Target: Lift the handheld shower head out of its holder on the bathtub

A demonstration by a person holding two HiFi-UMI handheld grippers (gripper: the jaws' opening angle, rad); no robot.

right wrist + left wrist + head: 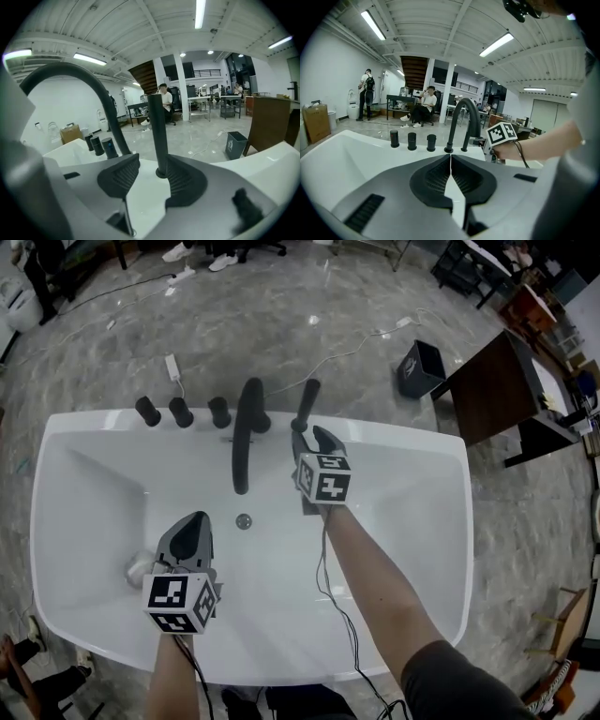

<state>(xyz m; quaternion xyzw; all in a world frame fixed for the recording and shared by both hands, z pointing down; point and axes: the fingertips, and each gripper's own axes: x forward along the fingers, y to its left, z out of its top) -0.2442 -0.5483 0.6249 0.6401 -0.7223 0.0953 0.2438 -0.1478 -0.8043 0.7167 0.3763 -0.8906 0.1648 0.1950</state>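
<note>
The black handheld shower head (pixel 307 404) stands upright in its holder on the far rim of the white bathtub (pixel 412 442), just right of the curved black faucet (pixel 246 432). My right gripper (pixel 310 434) is at its base, open. In the right gripper view the shower head (pixel 157 131) rises between the two jaws, close against the right finger (pixel 185 180), with a gap to the left one. My left gripper (pixel 194 521) hangs over the tub's inside, near the left, shut and empty; in its own view the left gripper (pixel 450 157) shows its jaws meeting.
Three black knobs (pixel 181 412) stand on the rim left of the faucet. A drain (pixel 244 520) and a small pale lump (pixel 141 566) lie in the tub. Beyond, a black bin (pixel 419 368), a brown table (pixel 502 390) and a cable (pixel 347 352) are on the floor.
</note>
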